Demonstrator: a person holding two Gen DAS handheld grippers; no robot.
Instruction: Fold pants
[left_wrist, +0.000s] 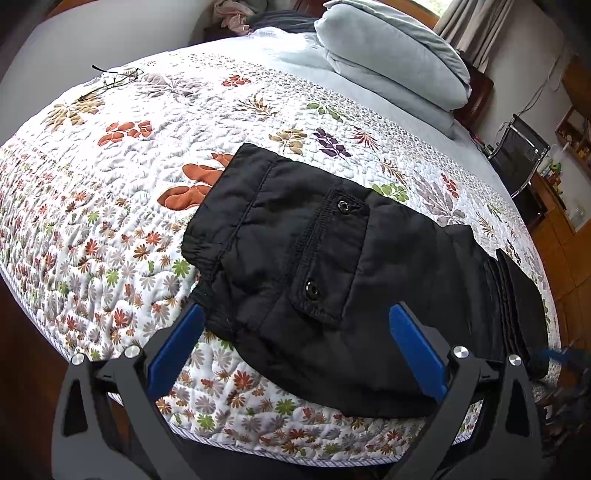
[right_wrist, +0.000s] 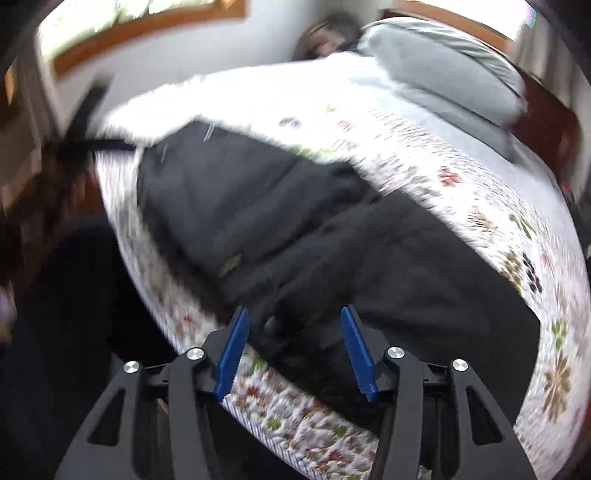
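Both grippers same build: L gripper (left_wrist: 295, 325) and R gripper (right_wrist: 293, 332) w/ matte black angular linkage arms, triangular cutouts, round silver screws at pivots. Fingers (right_wrist: 231, 354) carry flat blue pads; R pads show serrated inner edges.

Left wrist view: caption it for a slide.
Open left gripper poised over folded black pants on a floral quilt.

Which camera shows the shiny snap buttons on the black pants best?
The left wrist view. It is sharp, and both snap buttons show clearly on the pocket flap of the black pants. The right wrist view is blurry; the pants are just a dark shape, no buttons visible.
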